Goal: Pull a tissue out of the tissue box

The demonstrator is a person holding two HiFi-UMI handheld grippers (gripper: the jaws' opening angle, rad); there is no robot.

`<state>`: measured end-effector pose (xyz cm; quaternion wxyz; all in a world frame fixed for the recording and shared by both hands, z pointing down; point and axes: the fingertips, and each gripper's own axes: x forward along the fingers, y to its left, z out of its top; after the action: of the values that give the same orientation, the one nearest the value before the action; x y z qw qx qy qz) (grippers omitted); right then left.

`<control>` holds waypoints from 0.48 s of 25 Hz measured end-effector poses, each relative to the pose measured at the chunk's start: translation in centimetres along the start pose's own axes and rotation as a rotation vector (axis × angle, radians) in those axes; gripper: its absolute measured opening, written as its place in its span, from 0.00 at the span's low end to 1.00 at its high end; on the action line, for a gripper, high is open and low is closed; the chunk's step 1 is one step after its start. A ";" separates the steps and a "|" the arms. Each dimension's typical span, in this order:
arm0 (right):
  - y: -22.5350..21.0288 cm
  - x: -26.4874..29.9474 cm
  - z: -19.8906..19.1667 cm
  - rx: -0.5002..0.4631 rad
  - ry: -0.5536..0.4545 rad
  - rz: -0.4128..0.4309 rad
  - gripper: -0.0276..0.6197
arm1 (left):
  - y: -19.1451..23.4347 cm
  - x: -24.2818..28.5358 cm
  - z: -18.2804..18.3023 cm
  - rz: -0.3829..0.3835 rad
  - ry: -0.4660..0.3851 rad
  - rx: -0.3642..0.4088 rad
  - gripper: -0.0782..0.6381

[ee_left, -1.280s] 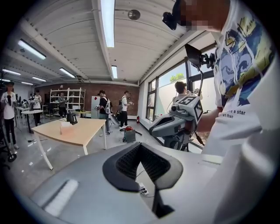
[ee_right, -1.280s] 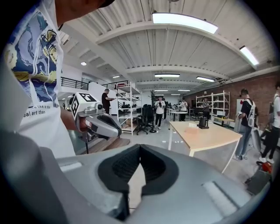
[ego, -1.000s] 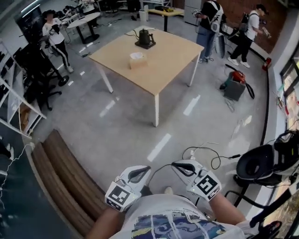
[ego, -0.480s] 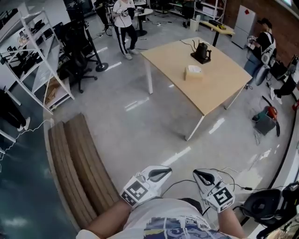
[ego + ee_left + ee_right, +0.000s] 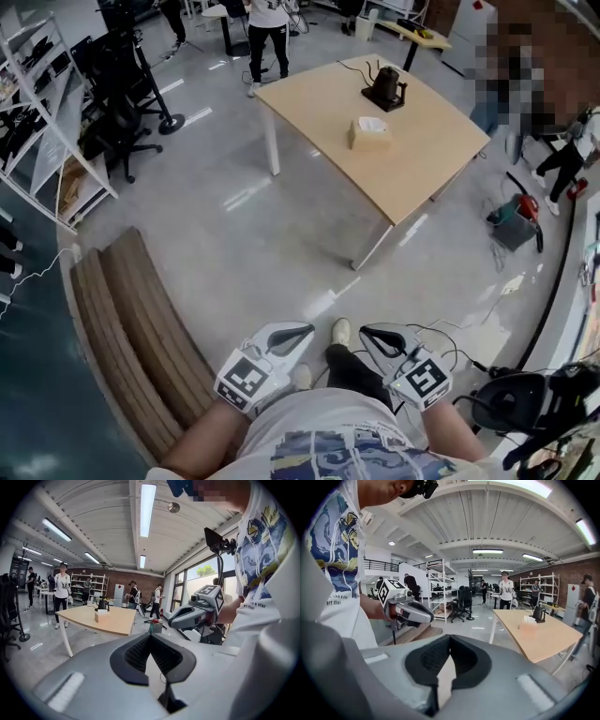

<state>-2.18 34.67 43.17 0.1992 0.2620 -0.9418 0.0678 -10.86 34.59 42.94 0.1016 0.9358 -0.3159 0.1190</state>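
Table [image 5: 427, 164]: tissue box [image 5: 369, 134] on top, well apart from left tool [image 5: 302, 330], right tool [image 5: 369, 332]; both pressed together.

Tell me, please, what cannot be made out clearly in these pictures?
Tissue box, head view: too far away and small to tell how much tissue sticks out.
Dark object behind it on the table, head view: too small to name with certainty.
Shelf rack, head view: cut off by the left edge, contents too small.
Black object, head view, lower right: partly cut off by the edge.
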 end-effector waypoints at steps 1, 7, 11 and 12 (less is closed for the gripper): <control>-0.8 0.4 0.1 0.007 0.010 0.004 0.05 | 0.6 0.6 0.4 0.005 -0.002 0.000 0.12; -7.5 3.3 1.3 -0.011 -0.032 0.039 0.05 | 5.4 5.6 2.0 0.043 0.005 -0.018 0.12; -13.3 4.5 2.8 -0.029 -0.051 0.052 0.05 | 8.7 10.1 5.0 0.054 -0.002 0.000 0.12; -14.8 4.7 3.1 -0.034 -0.054 0.055 0.05 | 9.5 11.3 5.7 0.053 -0.003 0.007 0.12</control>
<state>0.80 19.17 42.57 0.1763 0.2344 -0.9547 0.0500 -7.06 19.22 41.86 0.0947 0.9277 -0.3402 0.1214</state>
